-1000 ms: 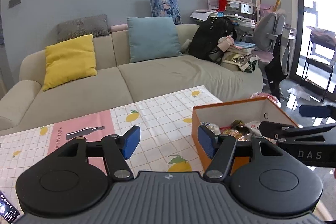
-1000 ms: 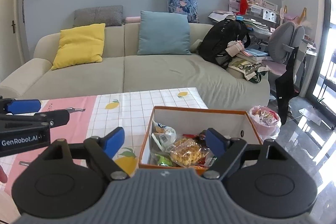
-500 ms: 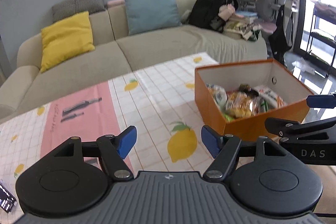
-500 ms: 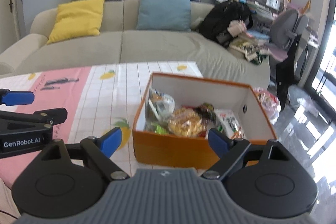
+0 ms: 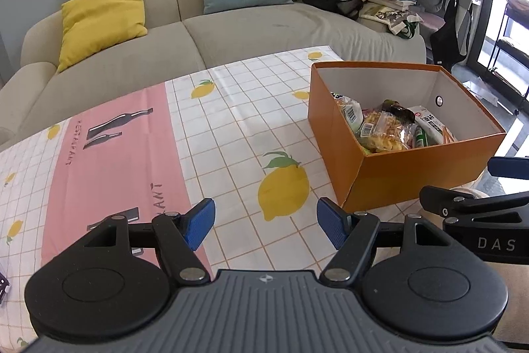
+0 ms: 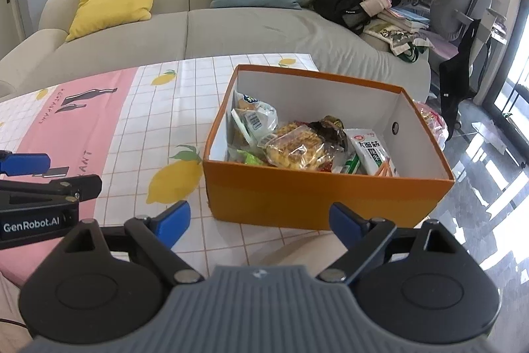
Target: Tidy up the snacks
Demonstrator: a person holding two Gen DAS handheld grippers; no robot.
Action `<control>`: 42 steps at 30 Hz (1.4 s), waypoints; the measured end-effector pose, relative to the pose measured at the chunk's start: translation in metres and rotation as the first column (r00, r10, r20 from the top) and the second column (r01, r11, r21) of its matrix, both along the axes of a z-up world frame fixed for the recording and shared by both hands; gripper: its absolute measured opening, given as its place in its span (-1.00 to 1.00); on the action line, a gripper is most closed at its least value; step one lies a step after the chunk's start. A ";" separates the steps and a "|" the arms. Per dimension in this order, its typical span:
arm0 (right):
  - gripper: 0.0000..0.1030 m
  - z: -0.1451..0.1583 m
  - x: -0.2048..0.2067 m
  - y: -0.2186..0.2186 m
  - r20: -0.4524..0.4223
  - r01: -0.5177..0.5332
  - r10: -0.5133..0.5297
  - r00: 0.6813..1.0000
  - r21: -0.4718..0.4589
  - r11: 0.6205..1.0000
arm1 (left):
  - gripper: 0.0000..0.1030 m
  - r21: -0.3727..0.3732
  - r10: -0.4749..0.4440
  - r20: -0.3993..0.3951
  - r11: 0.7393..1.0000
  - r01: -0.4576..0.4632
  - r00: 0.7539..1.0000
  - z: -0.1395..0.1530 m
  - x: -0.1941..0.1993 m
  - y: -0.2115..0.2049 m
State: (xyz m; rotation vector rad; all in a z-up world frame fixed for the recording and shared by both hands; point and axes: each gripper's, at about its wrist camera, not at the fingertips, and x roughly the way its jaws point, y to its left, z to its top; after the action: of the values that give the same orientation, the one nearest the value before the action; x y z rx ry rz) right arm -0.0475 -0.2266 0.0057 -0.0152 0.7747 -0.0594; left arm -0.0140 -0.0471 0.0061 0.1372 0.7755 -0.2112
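A lemon-print cloth (image 5: 231, 121) is covering the surface, a beige sofa (image 5: 264, 28) behind it. The left gripper (image 5: 266, 222) is being held wide open, empty. The right gripper (image 6: 259, 220), its jaws just widened, is being held empty before the orange box (image 6: 327, 194), where the snack packets (image 6: 297, 148) are lying.

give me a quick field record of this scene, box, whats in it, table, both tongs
box: orange box, open top, white inside, standing on the table
contents: mixed snack packets piled on the box floor, including a white packet with red print
table: tablecloth with a lemon grid and a pink band
left tongs: open, nothing between them, over the cloth left of the box
right tongs: open, have just been opening, empty, in front of the box's near wall
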 end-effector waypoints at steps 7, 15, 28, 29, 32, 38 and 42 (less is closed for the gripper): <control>0.78 0.002 0.001 0.003 -0.003 -0.006 0.006 1.000 -0.001 1.000 | 0.60 -0.014 0.015 -0.001 1.000 -0.015 1.000 0.002 0.000 0.003; 0.79 0.004 0.003 0.007 -0.003 -0.018 0.018 1.000 -0.011 1.000 | 0.61 -0.021 0.030 0.002 0.999 -0.030 1.000 0.004 0.003 0.007; 0.80 0.009 0.001 0.014 0.005 -0.040 0.040 0.999 -0.027 0.999 | 0.60 -0.041 0.037 -0.008 0.998 -0.037 0.999 0.005 0.003 0.009; 0.80 0.009 0.001 0.015 0.005 -0.040 0.040 0.999 -0.028 0.999 | 0.60 -0.041 0.038 -0.008 0.998 -0.038 0.999 0.006 0.003 0.009; 0.80 0.010 0.001 0.016 0.008 -0.044 0.044 0.999 -0.028 0.999 | 0.58 -0.038 0.039 -0.007 0.998 -0.039 0.999 0.006 0.003 0.009; 0.80 0.010 0.001 0.018 0.005 -0.052 0.052 0.999 -0.032 0.998 | 0.58 -0.036 0.041 -0.001 0.999 -0.041 0.999 0.006 0.003 0.010; 0.80 0.010 0.000 0.017 0.006 -0.052 0.053 0.999 -0.031 0.998 | 0.58 -0.038 0.043 -0.003 0.998 -0.043 0.999 0.006 0.002 0.011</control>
State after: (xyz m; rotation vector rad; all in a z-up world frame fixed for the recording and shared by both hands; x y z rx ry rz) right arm -0.0475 -0.2092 0.0158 -0.0645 0.7659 -0.0215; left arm -0.0119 -0.0366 0.0119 0.0847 0.7750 -0.1854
